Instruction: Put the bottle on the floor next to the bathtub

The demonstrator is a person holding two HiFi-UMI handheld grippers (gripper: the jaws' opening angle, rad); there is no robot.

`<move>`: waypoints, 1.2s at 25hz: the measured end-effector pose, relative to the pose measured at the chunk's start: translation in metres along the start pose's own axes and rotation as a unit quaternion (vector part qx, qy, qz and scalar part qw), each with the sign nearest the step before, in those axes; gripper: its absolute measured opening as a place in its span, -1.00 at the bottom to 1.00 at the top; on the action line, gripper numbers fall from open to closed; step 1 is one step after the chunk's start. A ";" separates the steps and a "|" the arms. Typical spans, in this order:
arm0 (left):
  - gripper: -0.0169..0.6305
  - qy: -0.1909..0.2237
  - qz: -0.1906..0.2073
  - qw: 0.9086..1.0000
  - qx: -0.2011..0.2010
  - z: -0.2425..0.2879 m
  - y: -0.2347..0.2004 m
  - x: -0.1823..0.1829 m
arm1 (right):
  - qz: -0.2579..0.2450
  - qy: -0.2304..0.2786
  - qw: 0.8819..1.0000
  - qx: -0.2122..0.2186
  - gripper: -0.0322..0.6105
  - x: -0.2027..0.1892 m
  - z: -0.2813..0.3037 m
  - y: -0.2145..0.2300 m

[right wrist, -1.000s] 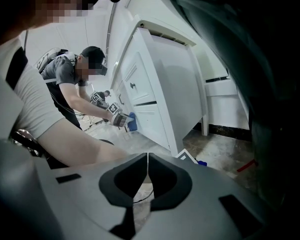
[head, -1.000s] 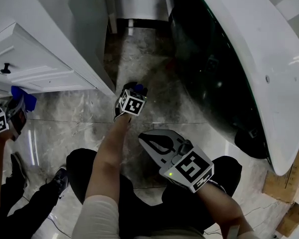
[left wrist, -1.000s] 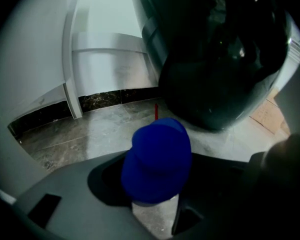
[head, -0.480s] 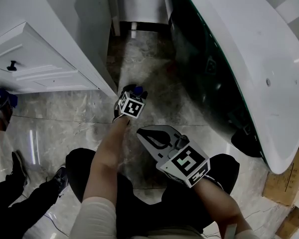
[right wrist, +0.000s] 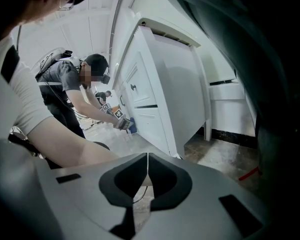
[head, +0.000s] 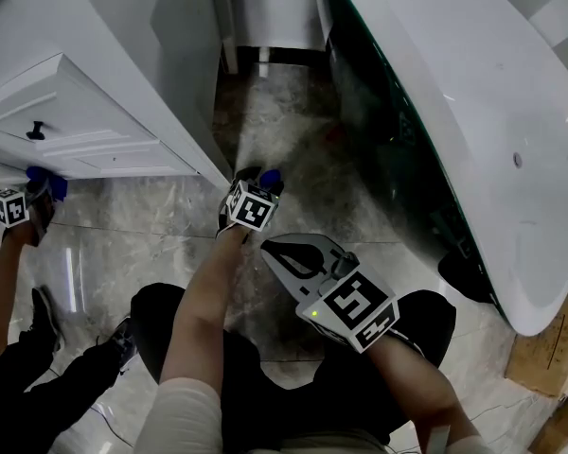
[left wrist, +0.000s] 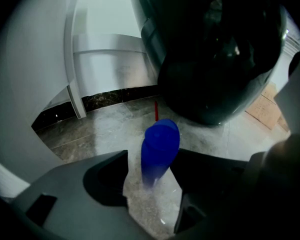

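Observation:
The blue bottle point(left wrist: 160, 149) stands upright on the marble floor point(head: 303, 159), close to the bathtub's dark underside point(left wrist: 215, 59). My left gripper point(left wrist: 152, 160) is around it and its jaws are opening; floor shows between the left pad and the bottle. In the head view only the bottle's blue top point(head: 270, 179) peeks past the left gripper point(head: 257, 185) and its marker cube. My right gripper point(head: 286, 256) hovers nearer my knees, shut with nothing in it; in the right gripper view its jaws point(right wrist: 147, 159) meet in a thin line.
The white bathtub point(head: 473, 93) fills the right side. A white cabinet point(head: 104, 112) stands at the left, leaving a narrow floor strip between them. Another person point(right wrist: 72, 91) crouches by the cabinet with a gripper point(head: 14, 206) near a blue thing point(head: 45, 183). Cardboard point(head: 549, 348) lies at the far right.
My left gripper stays in place by the bottle, whose blue top shows a little more. The other person's gripper at the left has shifted. My right gripper has barely moved.

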State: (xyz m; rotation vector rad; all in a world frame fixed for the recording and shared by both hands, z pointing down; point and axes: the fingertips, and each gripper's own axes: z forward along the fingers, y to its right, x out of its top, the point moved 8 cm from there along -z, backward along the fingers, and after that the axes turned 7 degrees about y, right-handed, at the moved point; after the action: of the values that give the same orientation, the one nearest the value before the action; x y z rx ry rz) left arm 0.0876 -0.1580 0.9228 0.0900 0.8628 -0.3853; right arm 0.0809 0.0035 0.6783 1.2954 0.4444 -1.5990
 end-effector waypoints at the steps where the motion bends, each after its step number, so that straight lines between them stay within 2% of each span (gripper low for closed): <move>1: -0.03 0.000 0.004 1.000 0.000 -0.001 0.000 0.000 | 0.000 0.001 1.000 0.001 -0.81 0.001 0.001 0.000; 9: 0.07 -0.010 0.033 0.999 0.013 -0.012 0.002 0.000 | -0.004 0.014 1.000 -0.001 -0.81 0.008 0.001 0.005; 18: 0.09 -0.023 0.040 0.999 0.022 -0.035 -0.006 -0.004 | -0.014 0.033 0.999 0.014 -0.81 0.020 0.006 0.007; 22: 0.09 -0.036 0.063 0.997 0.011 -0.047 -0.002 -0.003 | -0.019 0.041 0.999 0.014 -0.81 0.026 0.007 0.006; 26: 0.09 -0.053 0.104 0.993 -0.015 -0.067 0.002 -0.001 | -0.023 0.044 0.999 0.017 -0.81 0.027 0.015 0.006; 30: 0.09 -0.038 0.136 0.989 -0.039 -0.093 0.005 0.013 | -0.033 0.041 0.998 0.016 -0.81 0.029 0.024 0.011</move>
State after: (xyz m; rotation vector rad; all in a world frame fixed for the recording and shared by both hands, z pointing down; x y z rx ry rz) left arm 0.0299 -0.1357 0.8519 0.1190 0.7778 -0.0976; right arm 0.0799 -0.0328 0.6646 1.3878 0.5191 -1.6173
